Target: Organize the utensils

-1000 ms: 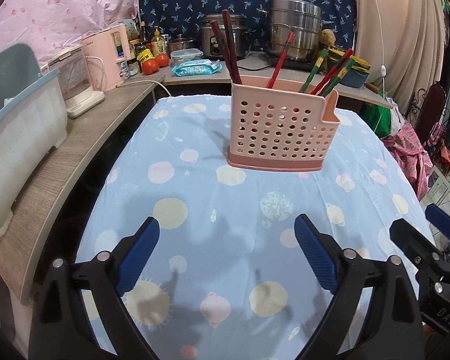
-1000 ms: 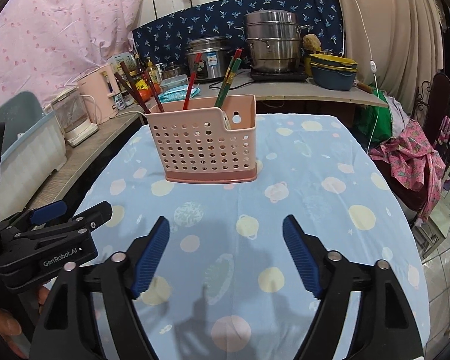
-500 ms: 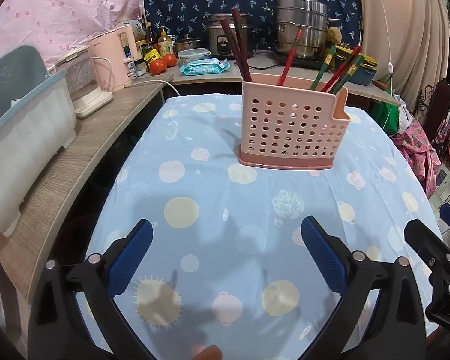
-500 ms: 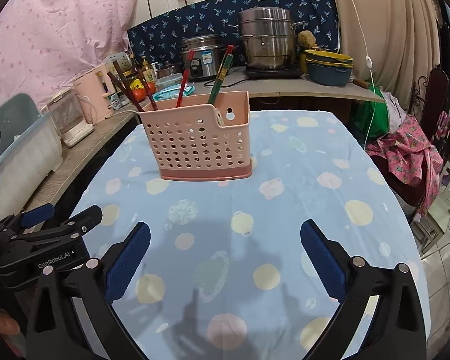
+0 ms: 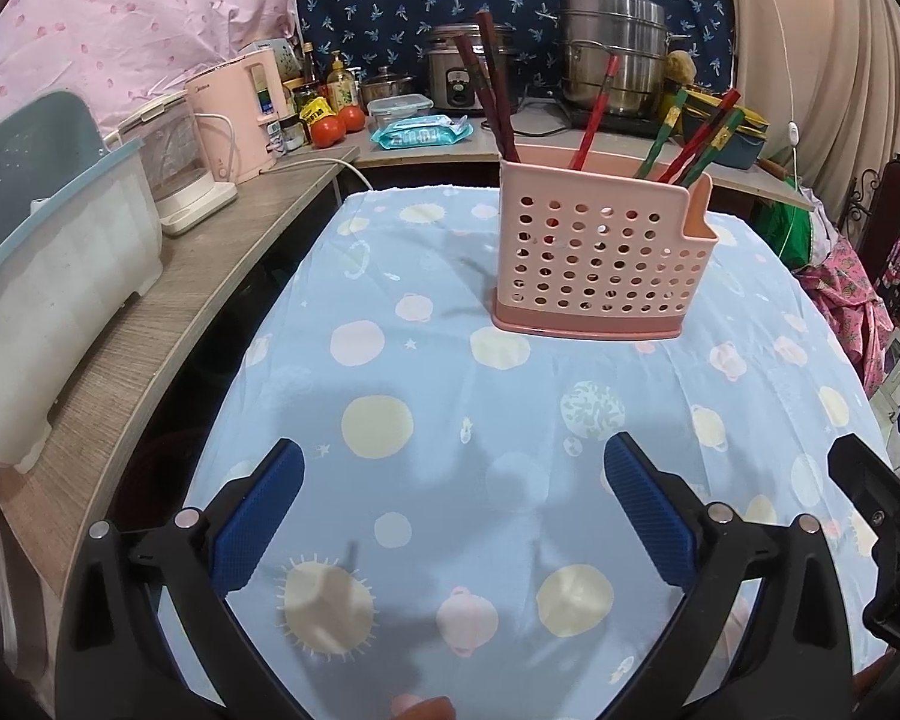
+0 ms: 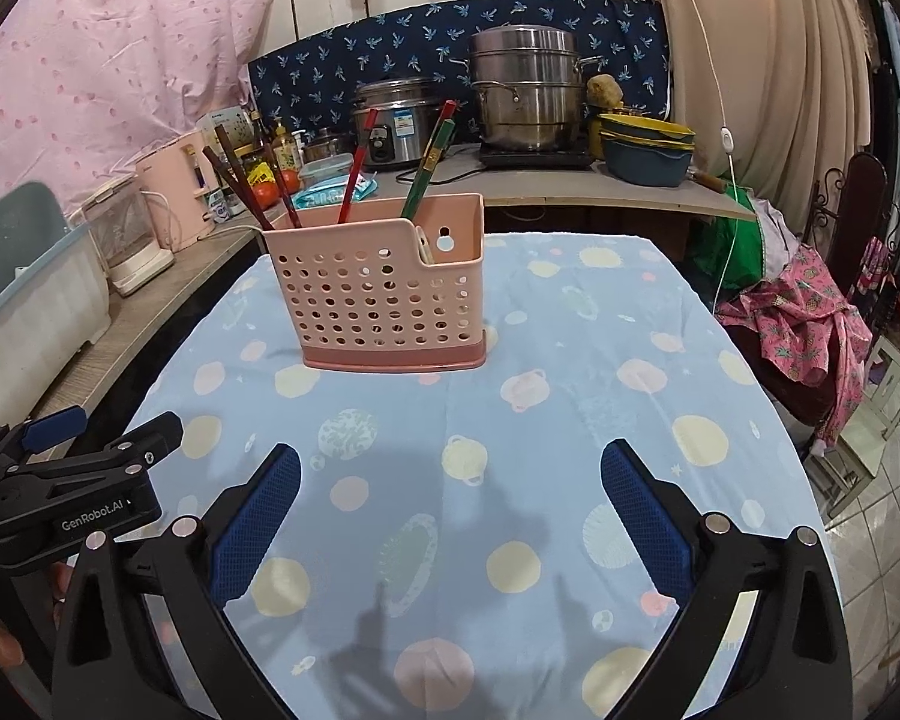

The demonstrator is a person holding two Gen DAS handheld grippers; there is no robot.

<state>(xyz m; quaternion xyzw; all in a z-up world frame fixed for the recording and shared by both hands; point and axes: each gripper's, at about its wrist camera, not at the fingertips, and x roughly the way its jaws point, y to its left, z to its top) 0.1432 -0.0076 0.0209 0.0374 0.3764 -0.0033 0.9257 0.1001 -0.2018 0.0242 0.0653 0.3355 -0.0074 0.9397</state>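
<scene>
Both my left gripper [image 5: 453, 480] and right gripper [image 6: 450, 483] have spread wide and empty, the pink utensil caddy [image 5: 600, 264] ahead already holding every chopstick [image 6: 354, 165], so sorting looks finished.

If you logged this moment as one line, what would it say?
left tongs: open, empty | right tongs: open, empty | chopsticks: in pink holder | tablecloth: no loose utensils
</scene>
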